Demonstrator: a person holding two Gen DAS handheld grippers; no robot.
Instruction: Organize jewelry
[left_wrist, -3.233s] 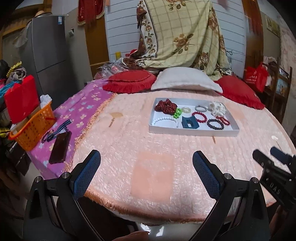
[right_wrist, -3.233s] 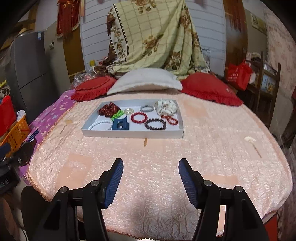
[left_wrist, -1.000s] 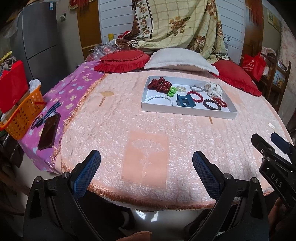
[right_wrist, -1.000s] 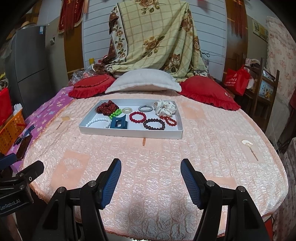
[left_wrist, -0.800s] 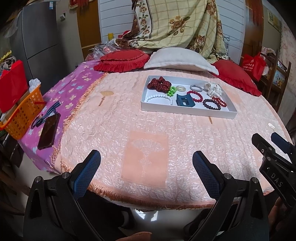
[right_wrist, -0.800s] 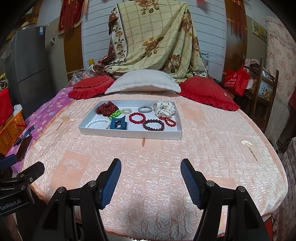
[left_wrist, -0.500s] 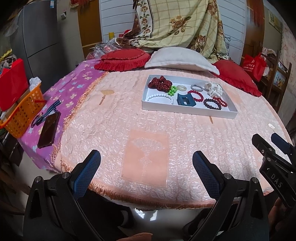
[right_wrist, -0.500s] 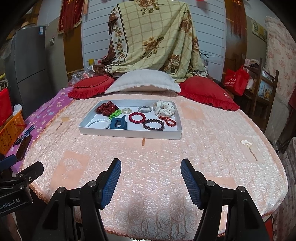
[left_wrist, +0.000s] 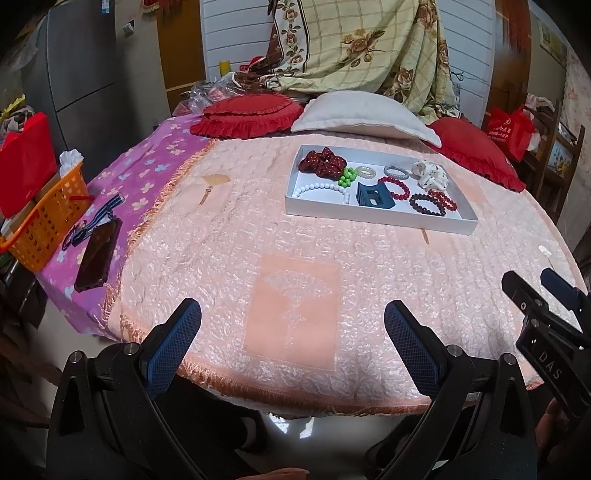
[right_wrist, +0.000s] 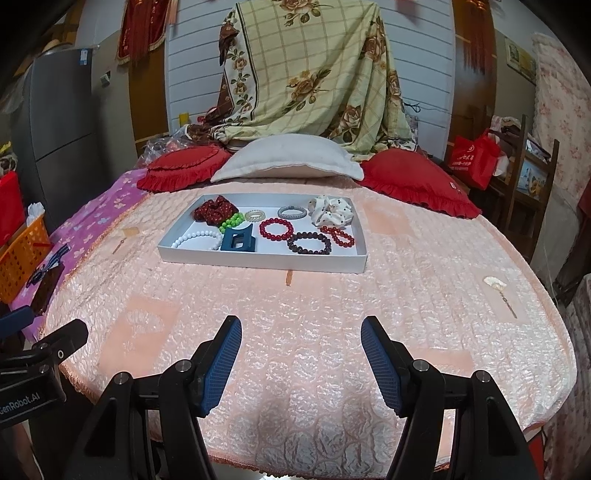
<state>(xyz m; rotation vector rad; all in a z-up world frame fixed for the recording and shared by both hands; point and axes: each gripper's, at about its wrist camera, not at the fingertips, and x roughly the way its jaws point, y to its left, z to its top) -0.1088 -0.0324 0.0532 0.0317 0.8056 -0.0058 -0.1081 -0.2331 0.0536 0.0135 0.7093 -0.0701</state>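
Observation:
A white tray (left_wrist: 376, 216) (right_wrist: 258, 260) lies on the pink quilted bed (left_wrist: 295, 258). In it are a dark red scrunchie (right_wrist: 216, 210), a white bead bracelet (right_wrist: 197, 236), green beads (right_wrist: 231, 221), a blue hair claw (right_wrist: 238, 240), a red bead bracelet (right_wrist: 276, 228), a dark bead bracelet (right_wrist: 309, 243), a grey ring (right_wrist: 291, 212) and a white scrunchie (right_wrist: 330, 210). My left gripper (left_wrist: 291, 332) is open and empty at the bed's near edge. My right gripper (right_wrist: 301, 354) is open and empty over the near part of the bed, well short of the tray.
Two red cushions (right_wrist: 184, 168) and a white pillow (right_wrist: 288, 157) lie behind the tray. An orange basket (left_wrist: 48, 218) and a dark phone (left_wrist: 98, 254) sit on the purple cover at the left. A small fan charm (right_wrist: 496, 284) lies at the right.
Since 3.2 s ago both grippers have risen and tilted so the bed shows more from above. Over the last second almost nothing has moved. Both stay open.

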